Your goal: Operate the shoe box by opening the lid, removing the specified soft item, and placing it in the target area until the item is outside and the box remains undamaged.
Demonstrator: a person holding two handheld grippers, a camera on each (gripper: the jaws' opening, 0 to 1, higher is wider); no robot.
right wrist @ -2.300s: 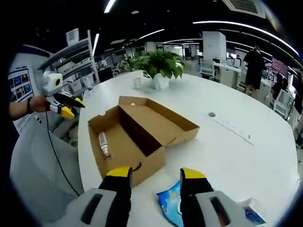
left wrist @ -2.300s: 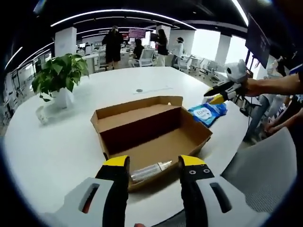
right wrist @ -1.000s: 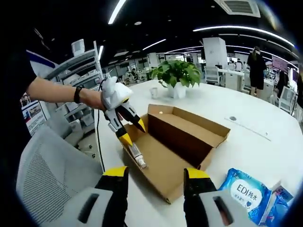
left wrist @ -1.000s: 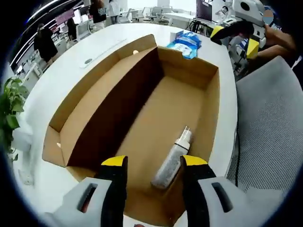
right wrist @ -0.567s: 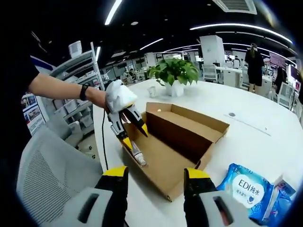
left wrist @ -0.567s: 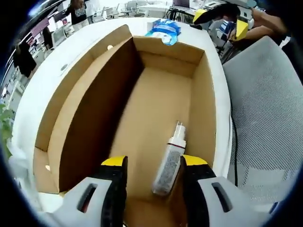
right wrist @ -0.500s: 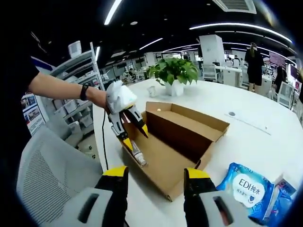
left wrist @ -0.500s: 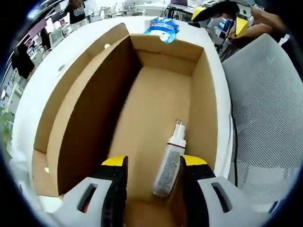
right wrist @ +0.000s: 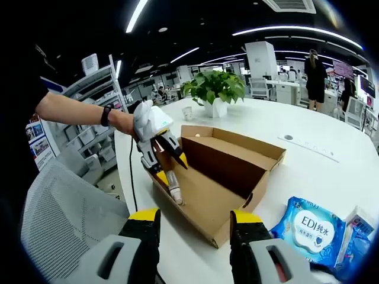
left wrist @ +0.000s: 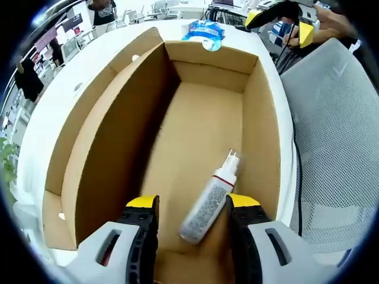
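Note:
The open cardboard shoe box (left wrist: 256,112) lies on the white table, lid flap (right wrist: 237,147) folded back on its far side. A clear spray bottle (left wrist: 208,202) with a white cap lies slanted on the box floor; it also shows as the bottle (right wrist: 173,184). My left gripper (left wrist: 192,206) is down inside the box, jaws open on either side of the bottle's lower end; the left gripper (right wrist: 167,164) is seen with a person's hand on it. A blue wipes pack (right wrist: 311,227) lies on the table beyond the box end, also seen as the pack (left wrist: 205,29). My right gripper (right wrist: 194,220) hangs open and empty.
A grey mesh chair (right wrist: 56,225) stands against the table edge beside the box; the chair (left wrist: 340,136) flanks the box's right side. A potted plant (right wrist: 213,89) sits behind the box. A second packet (right wrist: 357,236) lies by the wipes. People stand far back in the office.
The left gripper went from above the table down into the box over the bottle. In the last half second the bottle has swung, its cap now pointing further right.

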